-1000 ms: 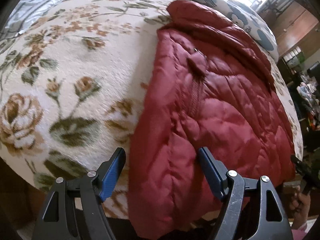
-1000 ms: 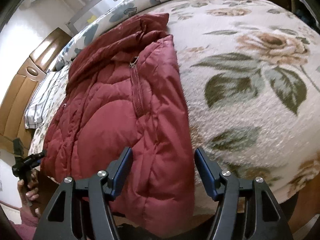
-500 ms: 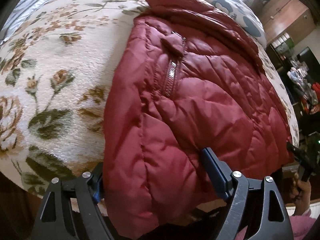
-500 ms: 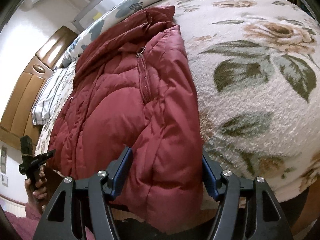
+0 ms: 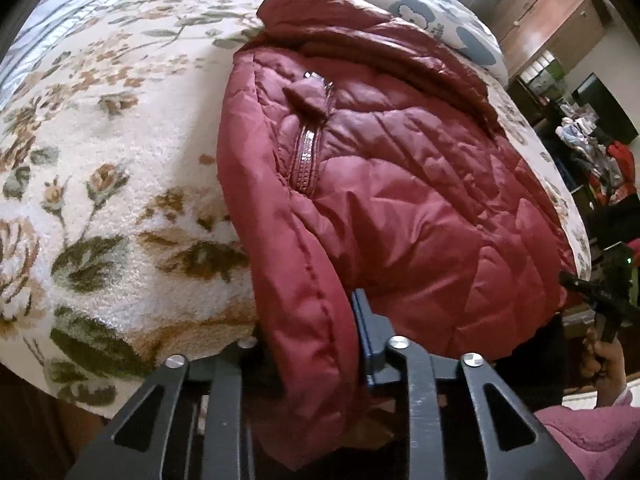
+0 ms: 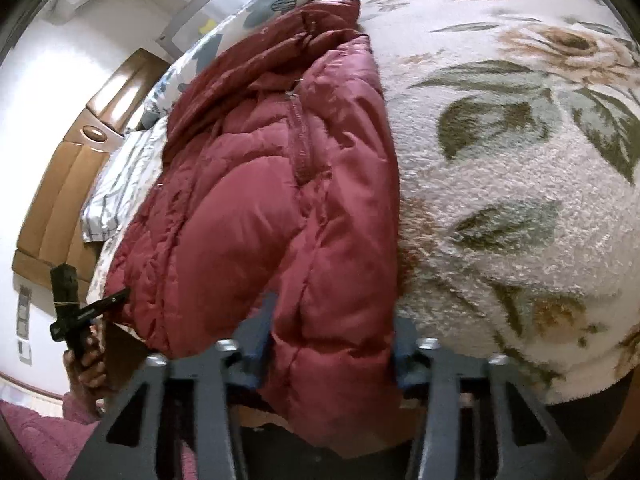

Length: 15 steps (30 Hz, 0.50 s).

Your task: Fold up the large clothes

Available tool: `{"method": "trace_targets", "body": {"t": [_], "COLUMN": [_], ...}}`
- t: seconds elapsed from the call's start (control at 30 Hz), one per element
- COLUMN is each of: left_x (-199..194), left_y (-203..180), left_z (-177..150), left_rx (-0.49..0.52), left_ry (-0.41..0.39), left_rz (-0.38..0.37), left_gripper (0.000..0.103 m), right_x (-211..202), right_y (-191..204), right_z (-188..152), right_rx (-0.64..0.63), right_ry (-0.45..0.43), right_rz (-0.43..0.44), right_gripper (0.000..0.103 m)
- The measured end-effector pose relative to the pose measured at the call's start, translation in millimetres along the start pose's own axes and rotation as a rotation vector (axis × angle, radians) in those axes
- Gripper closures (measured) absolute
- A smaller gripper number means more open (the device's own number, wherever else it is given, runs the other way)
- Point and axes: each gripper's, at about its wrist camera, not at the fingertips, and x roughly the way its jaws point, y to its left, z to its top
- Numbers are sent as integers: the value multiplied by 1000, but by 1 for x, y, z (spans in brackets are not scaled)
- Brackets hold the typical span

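Note:
A dark red quilted puffer jacket (image 5: 400, 184) lies on a floral blanket (image 5: 100, 160), its hem hanging over the near bed edge. My left gripper (image 5: 310, 340) is shut on the jacket's left hem corner; the fabric bulges between the blue pads. In the right wrist view the jacket (image 6: 260, 208) fills the left half, and my right gripper (image 6: 332, 344) is closed in on the right hem corner, fabric filling the gap. Each view shows the other gripper held in a hand at the frame's side.
The floral blanket (image 6: 520, 200) covers the bed. A blue-patterned quilt (image 5: 420, 8) lies at the far side. Wooden cabinets (image 5: 552, 20) and clutter stand far right; a striped pillow (image 6: 120, 184) and wooden headboard (image 6: 52, 208) are left in the right wrist view.
Both grippers moved forward onto the jacket's hem corners and closed on the fabric. They were open and short of the hem one second ago.

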Motion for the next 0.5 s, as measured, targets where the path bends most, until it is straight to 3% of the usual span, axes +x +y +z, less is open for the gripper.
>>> {"method": "trace_targets", "body": {"t": [0.13,0.27,0.5], "left_x": [-14,-35,-85], "left_y": [-4,-6,-20], "left_z": [0,2,23], "left_rx": [20,23,47], "left_ry": [-19,-52,-182], "left_rz": [13,2,-31], "left_gripper": [84,86,88], "right_x": [-8,-21,-55], "right_y": [12,18,32], "right_z": [1,7,32], "right_rx": [-54,-57,-82], "right_ry": [-22,-68,-205], "right_rz": [13,80,217], "right_gripper": [79,81,82]}}
